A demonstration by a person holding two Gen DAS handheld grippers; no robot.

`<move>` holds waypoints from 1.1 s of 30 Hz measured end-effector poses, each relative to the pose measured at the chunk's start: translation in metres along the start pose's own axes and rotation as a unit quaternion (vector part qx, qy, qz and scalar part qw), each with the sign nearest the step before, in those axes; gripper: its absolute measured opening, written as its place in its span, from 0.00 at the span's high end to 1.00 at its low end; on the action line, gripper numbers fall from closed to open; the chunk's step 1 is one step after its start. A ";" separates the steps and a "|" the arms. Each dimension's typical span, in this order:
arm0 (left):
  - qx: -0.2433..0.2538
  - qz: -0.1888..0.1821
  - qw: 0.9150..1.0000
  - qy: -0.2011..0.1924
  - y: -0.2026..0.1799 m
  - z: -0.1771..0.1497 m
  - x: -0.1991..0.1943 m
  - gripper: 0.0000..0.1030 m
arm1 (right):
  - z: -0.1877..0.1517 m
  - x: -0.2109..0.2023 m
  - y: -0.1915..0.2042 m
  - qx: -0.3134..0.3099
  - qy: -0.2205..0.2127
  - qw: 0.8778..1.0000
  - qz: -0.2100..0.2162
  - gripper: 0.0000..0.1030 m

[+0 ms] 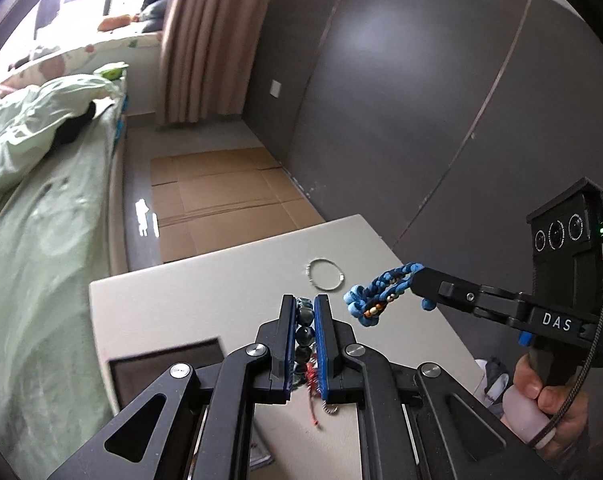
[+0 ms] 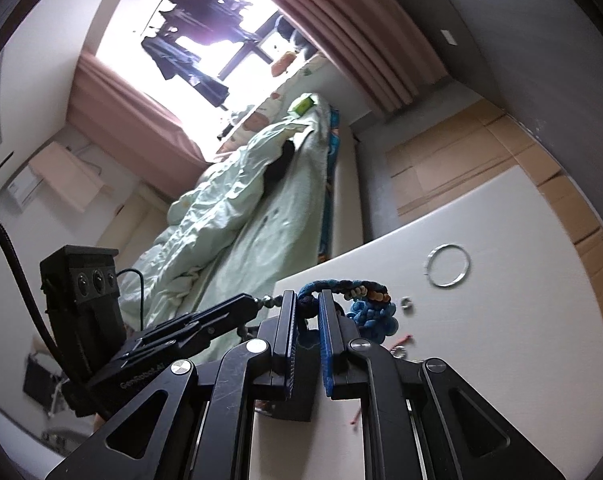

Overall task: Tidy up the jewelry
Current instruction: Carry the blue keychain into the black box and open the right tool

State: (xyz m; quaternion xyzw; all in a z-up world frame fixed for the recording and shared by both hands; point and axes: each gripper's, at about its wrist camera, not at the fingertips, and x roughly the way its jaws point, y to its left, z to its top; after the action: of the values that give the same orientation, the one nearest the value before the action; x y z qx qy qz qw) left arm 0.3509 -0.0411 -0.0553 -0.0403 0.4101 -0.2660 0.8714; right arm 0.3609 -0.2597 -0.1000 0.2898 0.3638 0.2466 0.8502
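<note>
Holding, left: my left gripper [image 1: 304, 308] has its fingers [image 1: 287, 332] closed on a dark green bead bracelet [image 1: 303, 334], a red cord [image 1: 312, 376] dangling below.
Right: my right gripper [image 2: 306, 300] pinches a blue braided bracelet [image 2: 375, 312] (orange and pale beads woven in), lifted above the worktop [image 1: 205, 296].
Worktop: a silver bangle [image 1: 325, 274] lies flat, just beyond both sets of fingers; a small silver ring [image 2: 407, 303] sits near it.
Box: a dark open box [image 1: 165, 360] at the worktop's left edge.
Beside: bed [image 1: 41, 240].
</note>
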 end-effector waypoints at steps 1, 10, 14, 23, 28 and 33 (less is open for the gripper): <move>-0.006 0.003 1.000 -0.003 0.004 -0.002 -0.004 0.91 | -0.001 0.001 0.003 -0.004 0.001 1.000 0.002 0.88; -0.053 0.025 0.998 -0.014 0.040 -0.017 -0.025 0.91 | -0.009 0.019 0.021 -0.020 0.012 1.000 0.011 0.88; -0.072 0.033 0.997 -0.014 0.054 -0.025 -0.031 0.91 | -0.013 0.027 0.027 -0.025 0.019 0.999 0.013 0.88; -0.110 0.031 0.993 -0.001 0.073 -0.029 -0.034 0.83 | -0.023 0.047 0.051 -0.046 0.041 0.997 0.041 0.88; -0.126 0.044 0.991 -0.025 0.082 -0.029 -0.046 0.30 | -0.031 0.063 0.067 -0.057 0.058 0.995 0.066 0.88; -0.140 0.062 0.987 -0.037 0.094 -0.031 -0.056 0.30 | -0.039 0.083 0.080 -0.059 0.078 0.992 0.082 0.88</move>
State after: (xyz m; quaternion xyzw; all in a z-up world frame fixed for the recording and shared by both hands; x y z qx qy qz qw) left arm 0.3394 0.0717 -0.0636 -0.1468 0.4123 -0.1500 0.8866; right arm 0.3654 -0.1379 -0.1079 0.2479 0.3884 0.3587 0.8118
